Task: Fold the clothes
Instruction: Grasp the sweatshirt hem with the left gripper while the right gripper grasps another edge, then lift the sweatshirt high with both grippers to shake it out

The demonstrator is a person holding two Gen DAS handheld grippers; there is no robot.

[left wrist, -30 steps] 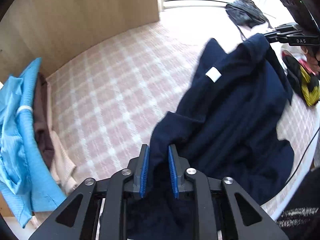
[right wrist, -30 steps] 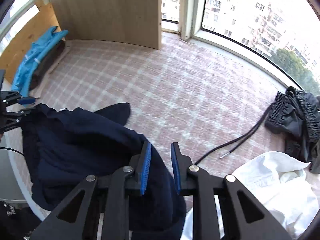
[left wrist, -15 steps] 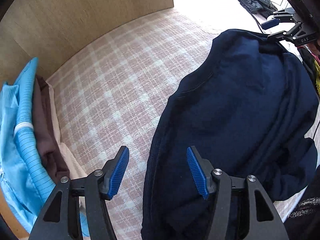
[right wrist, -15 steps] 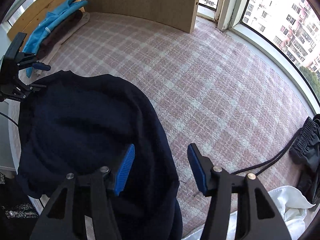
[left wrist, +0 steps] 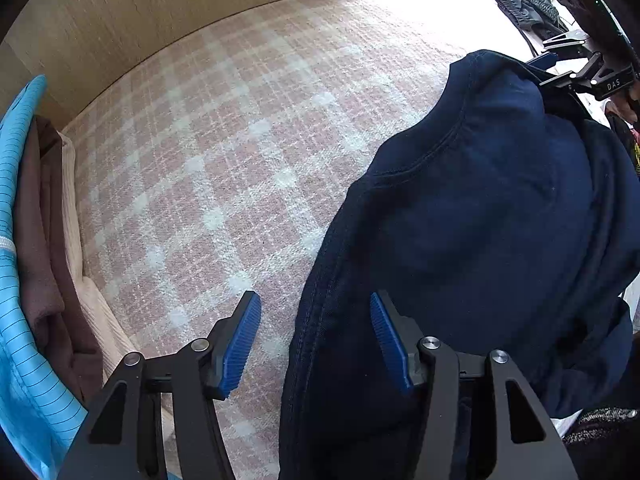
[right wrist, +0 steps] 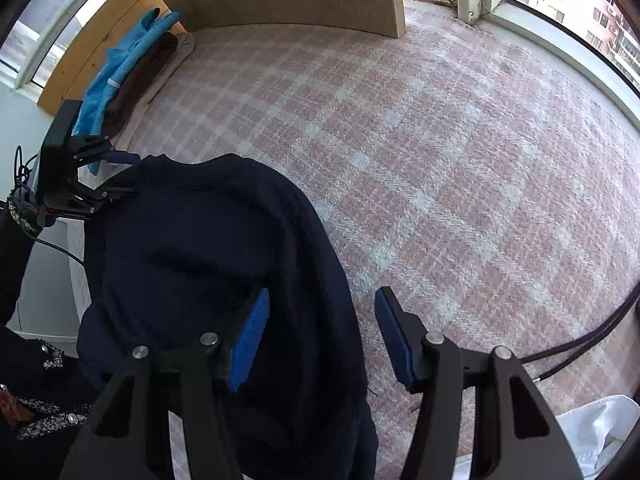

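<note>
Currently, garment: navy sweater (left wrist: 480, 240) lies doubled over on the plaid worktop (left wrist: 224, 152).
Left tool (left wrist: 316, 344): apart, holding nothing.
Right tool (right wrist: 320, 340): apart, holding nothing.
Left: possibly further folds.

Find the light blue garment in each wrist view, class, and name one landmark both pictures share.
Left wrist view: the light blue garment runs down the far left edge, beside a brown garment.
Right wrist view: it lies at the upper left, on the same pile.
Shared landmark: the navy garment on the pink plaid cloth.
</note>
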